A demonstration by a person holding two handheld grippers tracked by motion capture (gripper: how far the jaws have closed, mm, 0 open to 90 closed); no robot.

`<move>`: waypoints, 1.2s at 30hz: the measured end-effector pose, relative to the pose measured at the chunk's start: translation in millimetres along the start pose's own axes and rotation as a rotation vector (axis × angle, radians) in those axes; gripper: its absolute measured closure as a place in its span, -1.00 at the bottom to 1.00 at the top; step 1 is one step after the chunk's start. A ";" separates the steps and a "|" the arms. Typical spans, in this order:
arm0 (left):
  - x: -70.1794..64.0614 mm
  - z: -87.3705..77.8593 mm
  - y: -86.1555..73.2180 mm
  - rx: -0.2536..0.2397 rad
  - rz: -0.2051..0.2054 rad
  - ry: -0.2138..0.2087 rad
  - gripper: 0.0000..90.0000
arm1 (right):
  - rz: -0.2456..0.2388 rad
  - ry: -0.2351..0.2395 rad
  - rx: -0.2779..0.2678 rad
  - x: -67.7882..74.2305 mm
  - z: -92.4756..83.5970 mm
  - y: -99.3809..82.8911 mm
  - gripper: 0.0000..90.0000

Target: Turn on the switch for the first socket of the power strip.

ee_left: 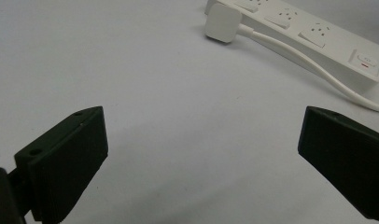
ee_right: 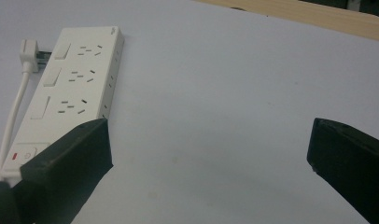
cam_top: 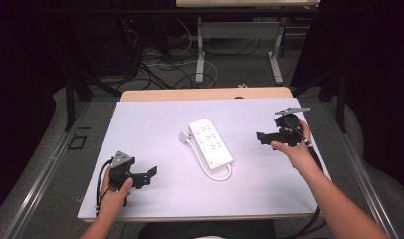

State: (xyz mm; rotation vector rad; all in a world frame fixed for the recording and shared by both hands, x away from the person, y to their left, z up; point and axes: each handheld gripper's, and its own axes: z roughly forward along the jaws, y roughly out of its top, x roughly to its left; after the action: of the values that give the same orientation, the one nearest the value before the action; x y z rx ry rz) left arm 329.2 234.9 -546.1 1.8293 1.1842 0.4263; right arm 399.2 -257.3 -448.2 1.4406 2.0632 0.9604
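A white power strip [cam_top: 210, 141] lies diagonally in the middle of the white table sheet [cam_top: 155, 119]. Its white cable [cam_top: 206, 167] loops around its near end, and the white plug [cam_top: 183, 137] rests beside its left side. My left gripper [cam_top: 149, 176] stands open near the table's front left, with the plug [ee_left: 222, 22] and the strip [ee_left: 318, 32] ahead of its jaws. At the right side my right gripper [cam_top: 262, 138] is open too, pointing left at the strip [ee_right: 71, 88]. Nothing sits between either pair of jaws.
The sheet covers a wooden tabletop [cam_top: 205, 93] whose far edge shows. Beyond it are table legs [cam_top: 200, 55] and loose cables [cam_top: 160, 64] on the floor. Metal rails [cam_top: 46, 164] run along both sides of the table.
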 end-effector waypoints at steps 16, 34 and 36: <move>0.0 0.7 -0.5 0.004 -0.001 0.004 -0.97 | 0.112 0.007 -0.040 -26.7 -17.2 -61.9 -1.00; 1.5 1.2 -0.5 0.010 0.005 0.009 -0.96 | 0.205 -0.060 -0.052 -56.5 -9.0 -114.0 -1.00; 1.2 1.3 -0.7 0.012 0.001 0.007 -0.96 | 0.207 -0.072 -0.058 -57.1 -6.7 -117.2 -1.00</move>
State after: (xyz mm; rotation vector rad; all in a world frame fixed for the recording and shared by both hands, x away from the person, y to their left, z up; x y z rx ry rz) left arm 330.3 235.4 -547.6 1.8400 1.1928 0.4272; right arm 341.8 -337.6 -533.5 1.6576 1.8470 1.0233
